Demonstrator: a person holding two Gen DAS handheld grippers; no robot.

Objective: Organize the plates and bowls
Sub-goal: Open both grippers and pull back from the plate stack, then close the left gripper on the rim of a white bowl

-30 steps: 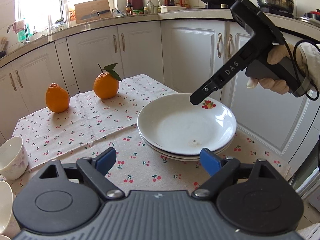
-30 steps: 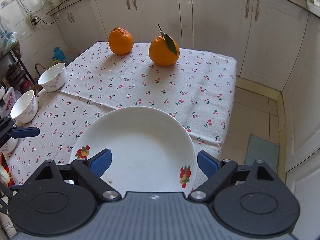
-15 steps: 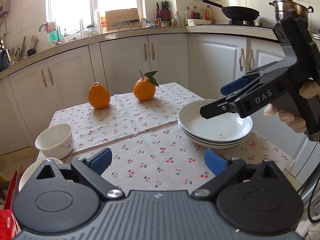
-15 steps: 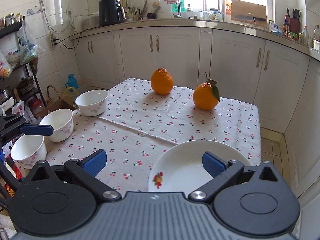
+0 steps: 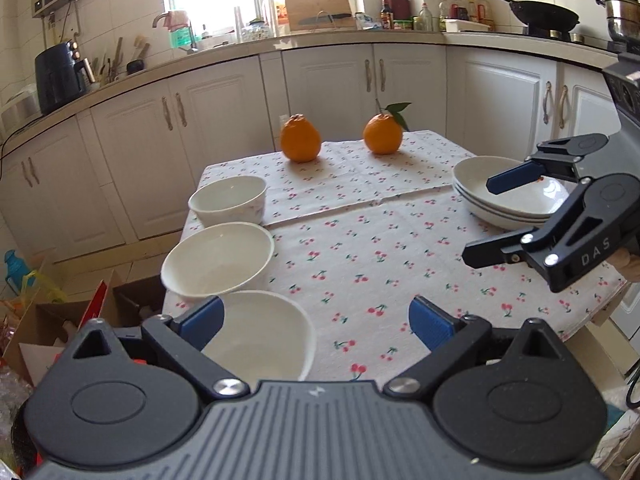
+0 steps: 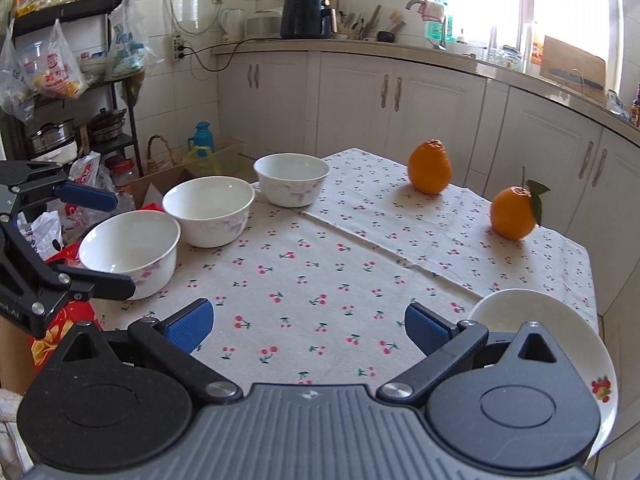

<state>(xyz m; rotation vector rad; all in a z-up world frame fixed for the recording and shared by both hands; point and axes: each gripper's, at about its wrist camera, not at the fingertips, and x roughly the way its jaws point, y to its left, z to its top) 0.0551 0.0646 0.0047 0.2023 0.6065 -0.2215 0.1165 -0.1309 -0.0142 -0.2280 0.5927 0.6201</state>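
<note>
A stack of white plates (image 5: 508,200) sits at the table's right edge; its top plate also shows in the right wrist view (image 6: 560,344). Three white bowls stand in a row along the left edge: near (image 5: 264,340), middle (image 5: 218,258) and far (image 5: 228,200); in the right wrist view they are near (image 6: 130,246), middle (image 6: 208,210) and far (image 6: 292,178). My left gripper (image 5: 316,322) is open and empty, just above the near bowl's right side. My right gripper (image 6: 306,324) is open and empty over the cloth beside the plates; it also shows in the left wrist view (image 5: 486,220).
Two oranges (image 5: 300,138) (image 5: 382,134) sit at the table's far side on the cherry-print cloth (image 5: 360,248). White cabinets (image 5: 328,92) run behind. Boxes and bags (image 5: 48,316) lie on the floor left of the table; a shelf rack (image 6: 68,80) stands there too.
Both grippers have pulled back from the plate stack and swung left. The three bowls have come into full view. The right gripper now hangs beside the plates, not over them.
</note>
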